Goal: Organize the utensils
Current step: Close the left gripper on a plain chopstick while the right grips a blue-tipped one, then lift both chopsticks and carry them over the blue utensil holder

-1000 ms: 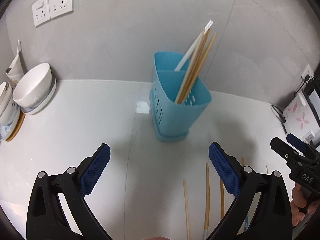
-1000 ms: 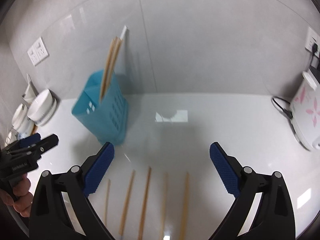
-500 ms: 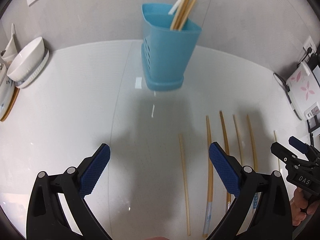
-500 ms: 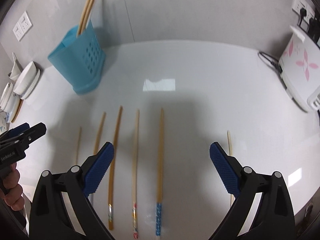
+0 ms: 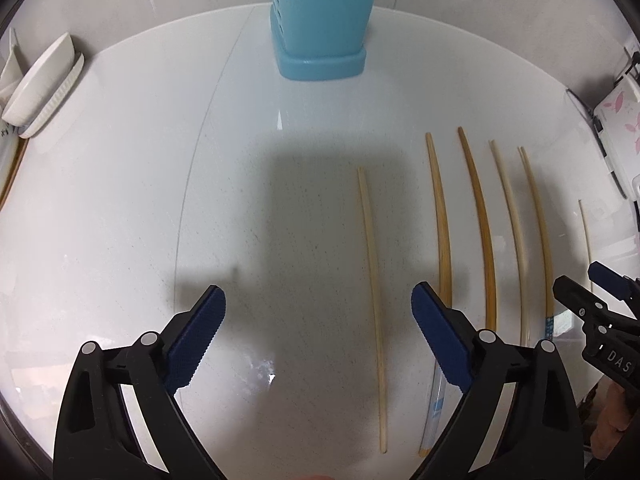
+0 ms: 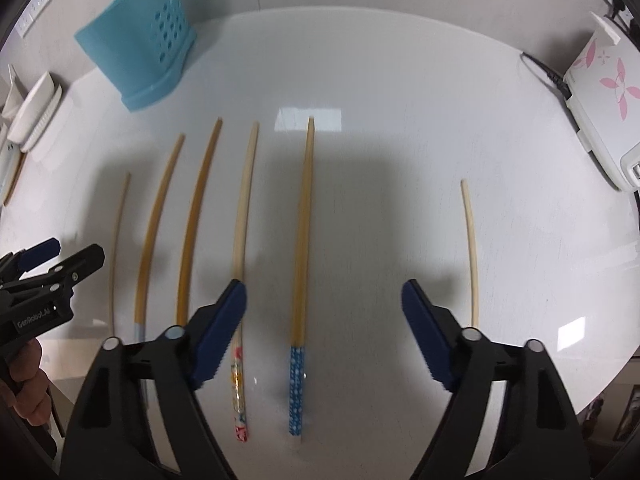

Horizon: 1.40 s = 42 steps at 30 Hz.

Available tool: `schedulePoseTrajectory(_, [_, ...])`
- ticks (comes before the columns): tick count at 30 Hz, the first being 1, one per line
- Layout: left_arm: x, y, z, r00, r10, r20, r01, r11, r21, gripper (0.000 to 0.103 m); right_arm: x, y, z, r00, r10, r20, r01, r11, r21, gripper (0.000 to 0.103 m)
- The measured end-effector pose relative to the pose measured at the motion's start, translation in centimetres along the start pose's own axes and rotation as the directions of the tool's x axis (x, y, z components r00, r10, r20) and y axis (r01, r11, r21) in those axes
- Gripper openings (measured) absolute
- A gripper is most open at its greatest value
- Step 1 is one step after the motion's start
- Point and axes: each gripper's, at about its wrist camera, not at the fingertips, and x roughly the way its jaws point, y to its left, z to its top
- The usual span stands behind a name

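Both claws spread, holding nothing, above the bench (image 6: 400, 80).
A pale chopstick (image 5: 372, 272) lies between the left claw's (image 5: 318, 320) fingers; a blue-dotted chopstick (image 6: 302, 240) between the right claw's (image 6: 322, 316).

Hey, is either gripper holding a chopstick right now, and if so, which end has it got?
Neither. The left gripper and right gripper are both open with nothing between their fingers. The blue-patterned chopstick and the rest lie on the white counter.
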Motion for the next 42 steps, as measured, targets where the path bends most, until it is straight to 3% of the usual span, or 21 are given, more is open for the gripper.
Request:
schedulePoseTrajectory(5, [0.8,-0.3,-0.9,0.999,0.014,-0.034,-0.014,1.0,0.004,0.085,0.6,0.3,-0.4,0.999,0.005,-0.036,-0.005,1.0,-0.002,0.053])
schedulePoseTrajectory(14, [0.8,-1.3,-1.5,0.997,0.023,-0.074,-0.02,0.999,0.042,0.056,1.3,1.0,-0.3,0.994,0.016,-0.107,-0.018,1.0,-0.017,0.027])
schedulePoseTrajectory(17, [0.6,-1.5,-1.6,0.996,0.033,-0.083,-0.029,0.998,0.047,0.037,1.7,1.2,0.2,0.992,0.001,-0.125,-0.005,1.0,-0.025,0.019])
schedulePoseTrajectory(19, [0.6,-1.6,-1.6,0.995,0.047,-0.09,-0.043,0.998,0.053,0.012,1.9,1.2,0.4,0.991,0.002,-0.136,-0.005,1.0,-0.02,0.014])
schedulePoseTrajectory(21, [0.5,-1.7,-1.6,0.994,0.047,-0.099,-0.042,0.998,0.051,0.004,1.9,1.4,0.4,0.99,-0.001,-0.14,-0.001,1.0,-0.016,0.007])
schedulePoseTrajectory(29, [0.4,-1.2,-1.5,0.997,0.028,-0.078,-0.023,0.998,0.063,0.003,1.9,1.0,0.9,0.987,0.019,-0.162,-0.014,0.999,0.032,0.007])
schedulePoseTrajectory(42, [-2.5,-0.6,-2.2,1.0,-0.012,0.0,0.012,1.0,0.025,0.003,-1.5,-0.1,1.7,0.992,0.09,-0.092,-0.084,0.994,0.065,0.007])
